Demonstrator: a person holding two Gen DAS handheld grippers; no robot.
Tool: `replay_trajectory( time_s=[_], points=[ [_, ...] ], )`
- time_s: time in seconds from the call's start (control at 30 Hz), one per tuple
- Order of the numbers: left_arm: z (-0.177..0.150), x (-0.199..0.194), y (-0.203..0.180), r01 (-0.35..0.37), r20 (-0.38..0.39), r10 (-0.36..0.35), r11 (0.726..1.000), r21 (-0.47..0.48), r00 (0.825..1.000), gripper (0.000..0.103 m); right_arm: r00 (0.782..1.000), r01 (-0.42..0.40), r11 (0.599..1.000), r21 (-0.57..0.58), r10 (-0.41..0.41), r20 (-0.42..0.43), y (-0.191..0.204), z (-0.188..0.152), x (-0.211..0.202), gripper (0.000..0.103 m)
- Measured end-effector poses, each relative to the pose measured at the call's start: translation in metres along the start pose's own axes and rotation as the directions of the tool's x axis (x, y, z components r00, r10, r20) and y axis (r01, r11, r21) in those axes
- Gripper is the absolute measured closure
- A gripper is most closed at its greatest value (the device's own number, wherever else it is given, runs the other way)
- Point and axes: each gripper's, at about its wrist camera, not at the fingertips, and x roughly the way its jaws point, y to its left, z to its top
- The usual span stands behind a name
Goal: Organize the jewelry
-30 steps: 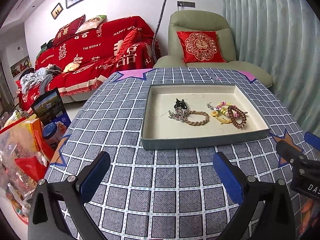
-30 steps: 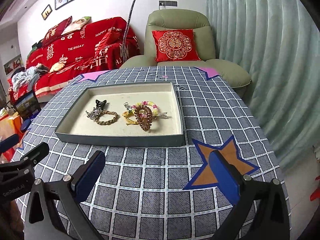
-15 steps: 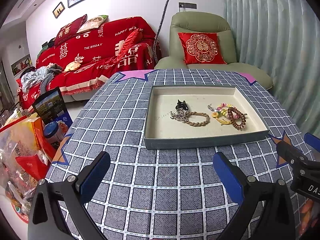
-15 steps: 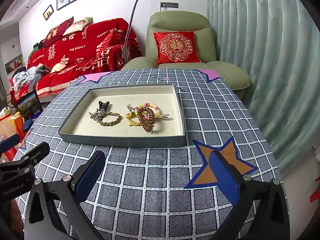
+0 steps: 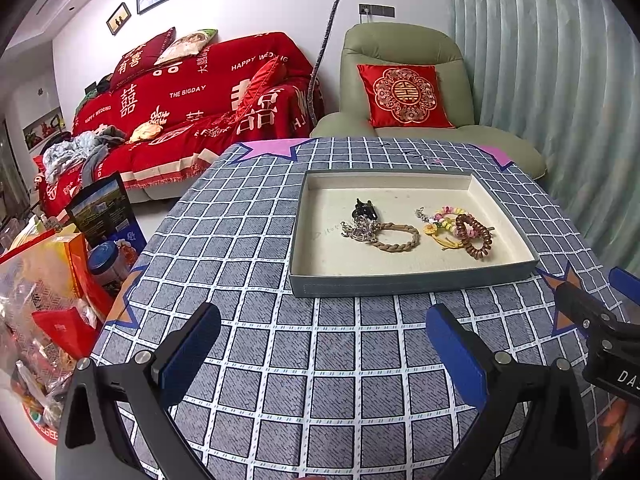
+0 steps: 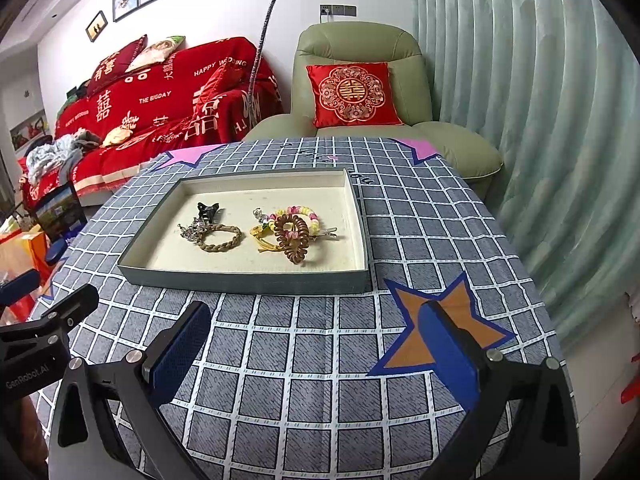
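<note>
A shallow grey tray (image 5: 412, 280) (image 6: 248, 280) with a cream floor sits on the checked tablecloth. In it lie a black hair claw (image 5: 363, 208) (image 6: 208, 210), a silver chain (image 5: 358, 230), a braided tan bracelet (image 5: 396, 238) (image 6: 222, 238), a pastel bead bracelet (image 5: 442, 218) (image 6: 298, 214), a yellow cord piece (image 5: 440, 236) and a brown spiral hair tie (image 5: 474, 236) (image 6: 292, 236). My left gripper (image 5: 324, 356) is open and empty, in front of the tray. My right gripper (image 6: 316, 350) is open and empty, over the orange star (image 6: 444, 332).
The table's left edge drops to bags and boxes on the floor (image 5: 52, 280). A red sofa (image 5: 192, 108) and a green armchair (image 5: 404, 92) stand behind the table. A curtain (image 6: 540, 120) hangs close on the right.
Both grippers have drawn slightly back and up from the tray; it looks a little farther away. Both stay open. The jewelry has not moved.
</note>
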Motion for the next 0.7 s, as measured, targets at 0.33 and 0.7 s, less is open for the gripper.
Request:
replay_trajectory(
  time_s=[0.33,0.7],
  points=[
    [-0.0006,-0.0015,0.0011,-0.003,-0.001,0.003,1.0,-0.001,1.0,0.0,1.0,0.0,1.0,0.003,0.0,0.001,0.0,0.0,-0.0007,0.0],
    [-0.0003,-0.0016,0.0003,-0.002,-0.006,0.002,1.0,-0.003,1.0,0.0,1.0,-0.002,1.0,0.004,0.002,0.002,-0.0006,0.0,-0.0006,0.0]
  ],
)
